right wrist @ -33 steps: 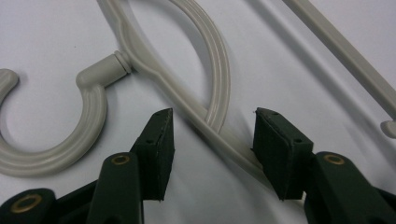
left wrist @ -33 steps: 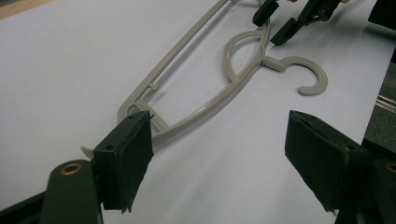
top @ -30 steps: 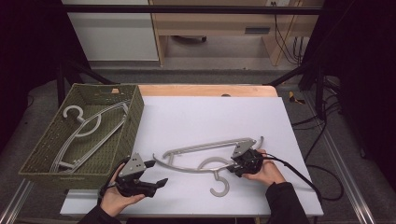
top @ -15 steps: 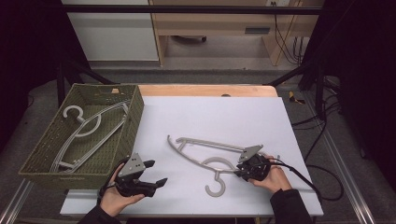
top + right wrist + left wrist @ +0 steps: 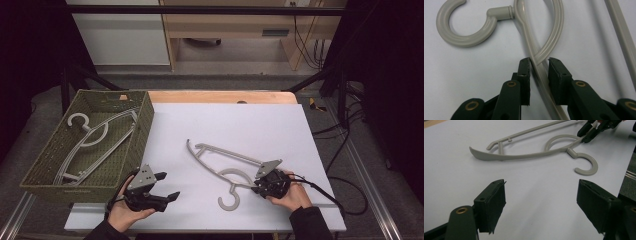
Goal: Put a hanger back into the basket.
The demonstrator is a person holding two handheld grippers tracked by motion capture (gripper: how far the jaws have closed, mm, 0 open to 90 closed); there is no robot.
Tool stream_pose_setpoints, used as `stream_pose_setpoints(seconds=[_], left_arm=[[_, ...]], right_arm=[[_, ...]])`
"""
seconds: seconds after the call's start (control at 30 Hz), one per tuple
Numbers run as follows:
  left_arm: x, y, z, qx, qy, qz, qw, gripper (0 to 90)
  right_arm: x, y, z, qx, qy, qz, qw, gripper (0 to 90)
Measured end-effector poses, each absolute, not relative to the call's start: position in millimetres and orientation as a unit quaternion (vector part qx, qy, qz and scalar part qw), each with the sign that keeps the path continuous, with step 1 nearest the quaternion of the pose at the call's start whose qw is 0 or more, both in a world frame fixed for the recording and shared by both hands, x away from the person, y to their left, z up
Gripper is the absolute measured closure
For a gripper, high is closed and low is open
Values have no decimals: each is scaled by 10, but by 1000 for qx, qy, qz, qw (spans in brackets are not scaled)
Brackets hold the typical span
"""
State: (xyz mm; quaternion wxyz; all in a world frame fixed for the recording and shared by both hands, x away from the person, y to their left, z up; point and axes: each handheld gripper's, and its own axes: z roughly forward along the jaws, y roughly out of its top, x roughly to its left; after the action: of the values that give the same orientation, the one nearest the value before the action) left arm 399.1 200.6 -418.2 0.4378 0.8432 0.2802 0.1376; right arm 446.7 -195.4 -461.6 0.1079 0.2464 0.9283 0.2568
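Grippers at the near table edge, one in each hand. Left gripper [image 5: 161,188] near the front left corner of the white table top [image 5: 240,125], jaws spread wide with bare surface between them, holding nothing; same wide gap in the left gripper view [image 5: 541,202], pads apart and pointing across the table toward the loose grey hanger [image 5: 529,156]. Right gripper [image 5: 261,186] at the front right, jaws just drawn in around the hanger [image 5: 227,170] where the shoulder strip runs out of the neck loop; in the right gripper view [image 5: 539,63] the grey strip passing between the two pads, left pad against it, a slim gap visible on the right pad's side, so clamp pressure cannot be told for certain. Hanger flat on the table top, hook curled open toward the near edge, just beside the right gripper, long arms stretching away toward the table's middle and ending in an upturned tip. Farther left, green woven basket [image 5: 145,117] resting on the table's left edge, with more grey hangers [image 5: 95,140] stacked inside, one hook at its far end. Beyond, bare white surface up to a wooden strip [image 5: 220,96] along the far edge.
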Motion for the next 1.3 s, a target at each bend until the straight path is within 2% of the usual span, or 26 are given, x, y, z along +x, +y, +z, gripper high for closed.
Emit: stream_pose_setpoints(seconds=[0.1, 0.13, 0.2, 0.4, 0.53, 0.67, 0.8, 1.1, 1.17, 1.3], left_arm=[[3990, 2009, -4176, 842, 280, 138, 440, 225], [3988, 2016, -4171, 841, 280, 138, 441, 225], [3985, 2019, -4170, 841, 280, 139, 442, 224], [3983, 2017, -4175, 842, 280, 139, 440, 223], [3975, 2022, -4168, 842, 279, 139, 441, 220], [3978, 2025, -4170, 841, 280, 138, 441, 218], [3977, 2016, -4171, 843, 278, 137, 439, 213], [3986, 2014, -4175, 843, 279, 136, 438, 211], [3982, 2006, -4174, 844, 277, 137, 438, 211], [3985, 2010, -4176, 844, 278, 138, 437, 211]], right_arm=[[4447, -1939, -4609, 257, 926, 259, 99, 749], [4436, -1929, -4612, 267, 919, 278, 81, 787], [4429, -1912, -4614, 264, 918, 288, 64, 807], [4408, -1863, -4623, 285, 909, 299, 48, 810], [4368, -1884, -4573, 296, 903, 303, 71, 760], [4305, -1924, -4503, 294, 908, 290, 72, 664], [4284, -1873, -4594, 283, 924, 250, 61, 660], [4312, -1766, -4565, 295, 929, 216, 63, 736], [4312, -1742, -4563, 287, 932, 209, 68, 804], [4313, -1738, -4554, 288, 932, 211, 59, 819]])
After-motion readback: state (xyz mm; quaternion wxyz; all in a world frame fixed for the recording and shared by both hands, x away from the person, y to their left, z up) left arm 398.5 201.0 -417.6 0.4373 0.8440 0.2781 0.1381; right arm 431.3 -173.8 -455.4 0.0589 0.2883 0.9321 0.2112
